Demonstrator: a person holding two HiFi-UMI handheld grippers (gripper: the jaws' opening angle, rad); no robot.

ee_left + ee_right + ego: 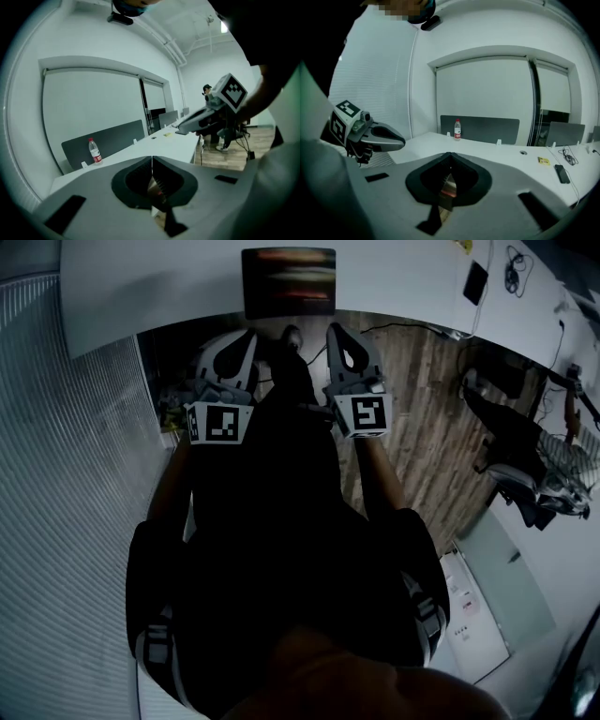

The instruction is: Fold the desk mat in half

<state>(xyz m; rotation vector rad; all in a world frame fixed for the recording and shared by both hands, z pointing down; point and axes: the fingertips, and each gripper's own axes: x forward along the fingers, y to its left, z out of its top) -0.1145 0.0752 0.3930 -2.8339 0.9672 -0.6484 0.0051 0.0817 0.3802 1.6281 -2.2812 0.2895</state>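
step: reach for desk mat (288, 282) on tabletop (169, 287) | left tool (152, 160) and right tool (450, 155) were closed, empty | likely needed: open, pinch near corners evenly

Desk mat (288, 282) smeared by motion blur in head view; surface detail unreadable. Worktop (141, 287) cut off by that view's top edge. Bottle (457, 129) label too small to read in either gripper view.

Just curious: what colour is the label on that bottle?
Red. The bottle shows best in the left gripper view.
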